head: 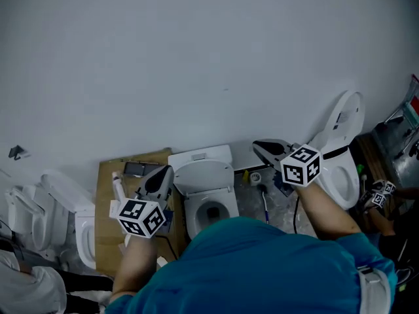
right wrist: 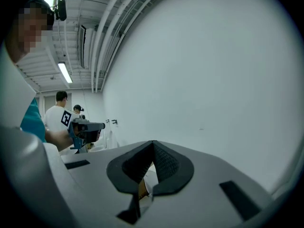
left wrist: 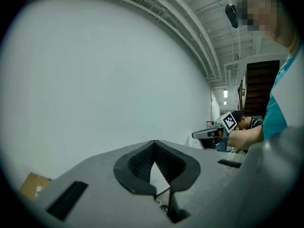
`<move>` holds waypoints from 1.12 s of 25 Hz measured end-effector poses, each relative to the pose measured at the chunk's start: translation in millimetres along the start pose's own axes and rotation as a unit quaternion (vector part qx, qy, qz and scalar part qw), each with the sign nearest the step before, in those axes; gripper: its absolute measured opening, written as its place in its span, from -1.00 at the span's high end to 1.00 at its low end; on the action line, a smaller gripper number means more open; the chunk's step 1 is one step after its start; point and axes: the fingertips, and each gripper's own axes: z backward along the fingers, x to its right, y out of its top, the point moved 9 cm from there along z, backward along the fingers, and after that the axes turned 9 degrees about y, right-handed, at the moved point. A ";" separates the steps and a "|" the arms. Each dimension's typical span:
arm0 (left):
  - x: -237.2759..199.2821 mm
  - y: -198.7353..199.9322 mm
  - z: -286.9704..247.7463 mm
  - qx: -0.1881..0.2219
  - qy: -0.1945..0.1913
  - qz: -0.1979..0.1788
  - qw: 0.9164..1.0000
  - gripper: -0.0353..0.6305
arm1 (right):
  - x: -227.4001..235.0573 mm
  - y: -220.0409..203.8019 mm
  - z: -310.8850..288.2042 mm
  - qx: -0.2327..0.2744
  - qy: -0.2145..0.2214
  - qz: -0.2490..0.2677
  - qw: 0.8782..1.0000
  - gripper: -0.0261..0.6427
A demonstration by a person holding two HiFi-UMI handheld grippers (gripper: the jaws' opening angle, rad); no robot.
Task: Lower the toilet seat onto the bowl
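The white toilet (head: 211, 205) stands below me against the wall, its bowl uncovered. Its seat and lid (head: 204, 174) appear raised, leaning back on the tank (head: 200, 156). My left gripper (head: 165, 171) hangs in the air left of the toilet, jaws together and holding nothing. On the other side my right gripper (head: 257, 144) is also lifted, likewise shut and empty. In the left gripper view the shut left gripper (left wrist: 153, 144) faces the bare wall, with the right gripper (left wrist: 212, 133) off to the side. The right gripper view shows the shut right gripper (right wrist: 153, 144) and the left gripper (right wrist: 86, 126).
A cardboard sheet (head: 108, 205) lies left of the toilet. More toilets stand at the left (head: 72, 208) and at the right with its lid up (head: 340, 146). Small items and a brush (head: 264, 198) lie on the floor between. People stand in the background (right wrist: 59, 110).
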 end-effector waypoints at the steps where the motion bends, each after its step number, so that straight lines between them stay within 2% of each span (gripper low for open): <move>1: 1.2 7.6 -1.2 0.007 -0.002 0.000 1.000 0.88 | -0.1 7.4 1.2 0.004 0.000 0.000 1.000 0.95; 8: 11.1 56.4 0.4 0.048 -0.014 0.003 0.999 0.88 | -13.8 60.1 3.2 0.027 0.024 0.023 0.999 0.95; 16: 11.8 86.5 10.7 0.085 -0.030 0.056 0.994 0.88 | -24.8 105.7 -5.6 0.065 0.037 0.049 0.996 0.95; 28: 8.6 77.7 25.3 0.084 -0.017 0.054 0.995 0.88 | -32.0 97.5 -10.3 0.059 0.031 0.058 0.996 0.95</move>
